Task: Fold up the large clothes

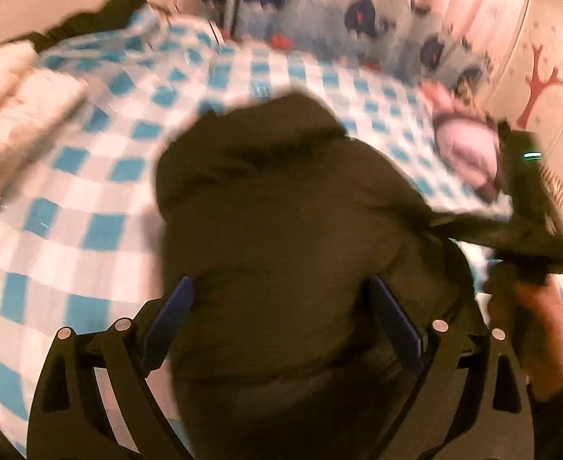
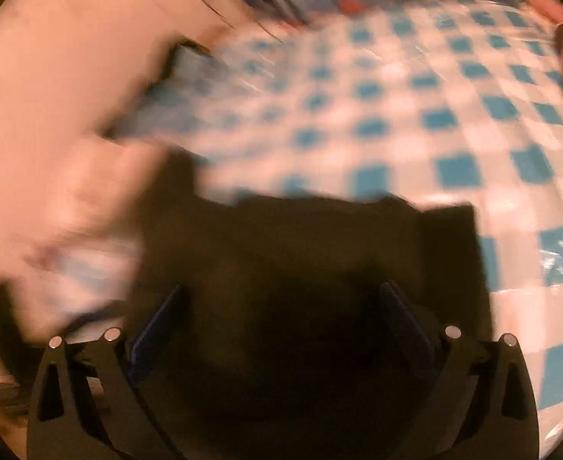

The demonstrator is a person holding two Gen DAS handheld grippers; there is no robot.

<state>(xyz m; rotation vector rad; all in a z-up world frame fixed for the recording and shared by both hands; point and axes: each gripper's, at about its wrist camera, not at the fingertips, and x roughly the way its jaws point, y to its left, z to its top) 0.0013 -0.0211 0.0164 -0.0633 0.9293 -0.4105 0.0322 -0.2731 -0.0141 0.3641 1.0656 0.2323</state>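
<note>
Your left gripper [image 1: 281, 306] is spread wide. Its two blue fingers [image 1: 176, 320] stand far apart, one on each side of the dark garment [image 1: 273, 207]. The cloth fills the gap between them, but you cannot tell if the fingers touch it. Nothing is pinched.

The dark garment lies on the bed [image 1: 89, 191], which has a blue and white checked cover. It sits in a big lump near the bed's near edge, and its far end reaches toward the middle of the bed. One part of it stretches out toward the bed's right edge, where your right gripper [image 1: 526, 230] shows as a dark blur with a small green light. Your hand [image 1: 545, 329] is just below it.

In the right wrist view your right gripper [image 2: 281, 314] is spread wide too. The dark garment [image 2: 312, 268] lies between and in front of its fingers. That picture is very blurry.

A cream blanket [image 1: 9, 107] sits at the bed's left edge. A pink thing [image 1: 465, 149] lies near the right edge.
</note>
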